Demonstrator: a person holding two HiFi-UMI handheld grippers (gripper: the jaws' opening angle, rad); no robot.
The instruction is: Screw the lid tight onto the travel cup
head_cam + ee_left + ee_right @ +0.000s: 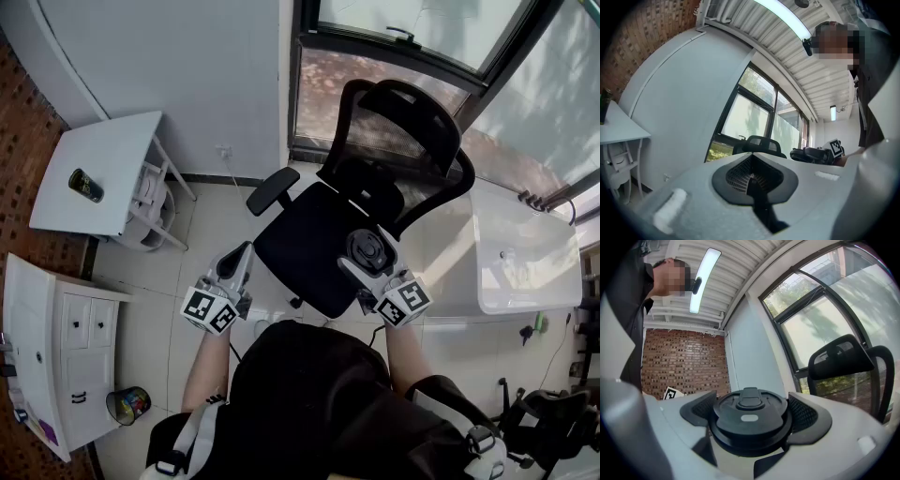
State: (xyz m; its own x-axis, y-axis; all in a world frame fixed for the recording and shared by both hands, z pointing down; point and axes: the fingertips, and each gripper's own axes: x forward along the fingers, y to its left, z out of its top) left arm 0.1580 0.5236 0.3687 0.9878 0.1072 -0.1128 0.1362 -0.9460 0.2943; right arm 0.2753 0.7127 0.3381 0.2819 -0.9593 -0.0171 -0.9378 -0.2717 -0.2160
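While both grippers hang above the black office chair (309, 239), the right gripper (750, 420) stands wide, its pads (806, 413) clamped on the black lid (750, 408) between them. Left gripper (751, 180): jaws fully closed, nothing between them.

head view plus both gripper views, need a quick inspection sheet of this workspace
surface: no worktop under the grippers; they hang over the chair seat. A side table stands on the left and a white desk on the right.
job's things: black lid in the right gripper; whether the cup is under it cannot be told.
clutter: dark can on the side table; pot of coloured bits on the floor by the cabinet.
grippers: left gripper shut, empty; right gripper shut on the lid, pads at both its sides.
cables: thin lead down the wall behind the chair.
surroundings: windows, brick wall, tiled floor.
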